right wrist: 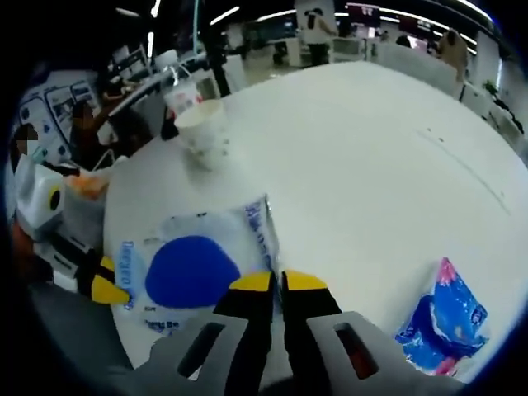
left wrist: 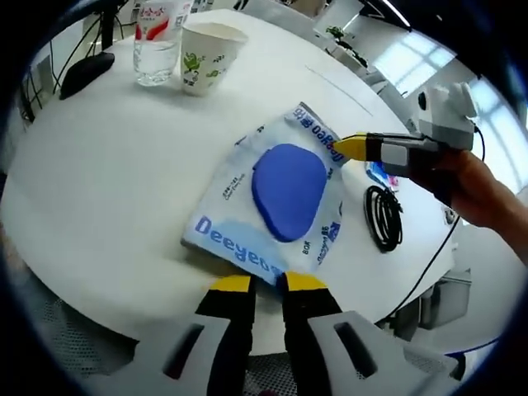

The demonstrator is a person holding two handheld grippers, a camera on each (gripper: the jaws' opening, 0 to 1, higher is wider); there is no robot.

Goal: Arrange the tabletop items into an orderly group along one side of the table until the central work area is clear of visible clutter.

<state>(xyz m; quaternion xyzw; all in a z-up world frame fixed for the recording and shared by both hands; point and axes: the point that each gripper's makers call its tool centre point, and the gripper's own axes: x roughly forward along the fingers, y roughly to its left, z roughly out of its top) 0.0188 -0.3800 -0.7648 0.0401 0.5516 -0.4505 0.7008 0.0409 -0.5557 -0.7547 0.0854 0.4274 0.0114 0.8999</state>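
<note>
A white and blue wipes pack (left wrist: 280, 194) with a blue oval lid lies flat on the round white table (left wrist: 107, 181). My left gripper (left wrist: 268, 283) is shut on the pack's near corner, its yellow-tipped jaws close together. My right gripper (left wrist: 351, 147), held by a hand, comes in from the right and pinches the pack's far edge. In the right gripper view the same pack (right wrist: 194, 268) lies just ahead of my right gripper (right wrist: 278, 281), which is shut on its edge. The left gripper (right wrist: 106, 280) holds the opposite side.
A water bottle (left wrist: 157, 41) and a printed paper cup (left wrist: 206, 54) stand together at the far edge. Beside them lies a black object (left wrist: 87, 70). A coiled black cable (left wrist: 384, 216) rests right of the pack. A blue and pink tissue packet (right wrist: 445, 318) lies nearby.
</note>
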